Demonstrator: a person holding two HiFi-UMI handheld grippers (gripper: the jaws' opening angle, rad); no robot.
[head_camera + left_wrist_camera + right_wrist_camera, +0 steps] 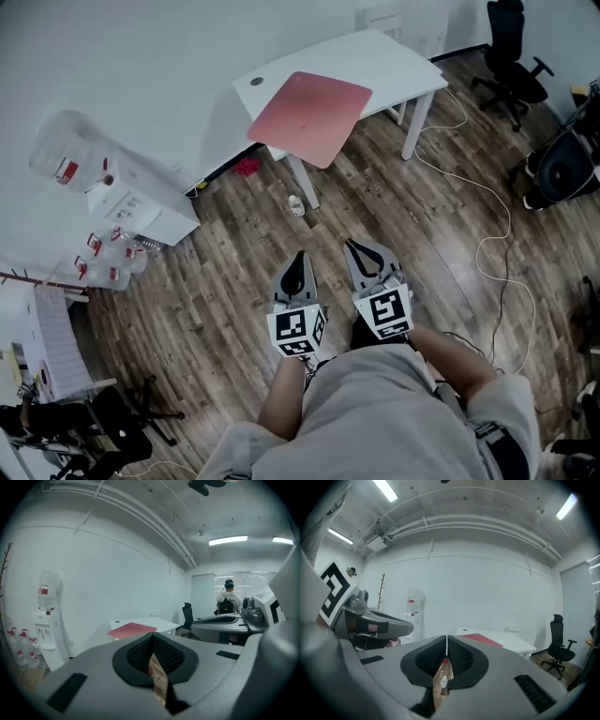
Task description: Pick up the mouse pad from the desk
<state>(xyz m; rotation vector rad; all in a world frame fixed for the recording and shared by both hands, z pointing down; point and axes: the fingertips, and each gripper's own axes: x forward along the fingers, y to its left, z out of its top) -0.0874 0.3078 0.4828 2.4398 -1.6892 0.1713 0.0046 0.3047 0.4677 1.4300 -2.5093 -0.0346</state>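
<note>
A pink-red mouse pad point(310, 116) lies on the white desk point(394, 58) near its front left corner, hanging a little over the edge. It shows far ahead as the mouse pad point(132, 630) in the left gripper view and the mouse pad point(483, 639) in the right gripper view. My left gripper point(298, 258) and right gripper point(359, 247) are held side by side close to my body, well short of the desk. Both are shut with nothing between their jaws.
A water dispenser point(112, 187) with spare bottles point(103, 255) stands at the left wall. A black office chair point(511, 58) is at the far right. A white cable point(487, 244) trails over the wooden floor. A small white object point(295, 204) lies by the desk leg.
</note>
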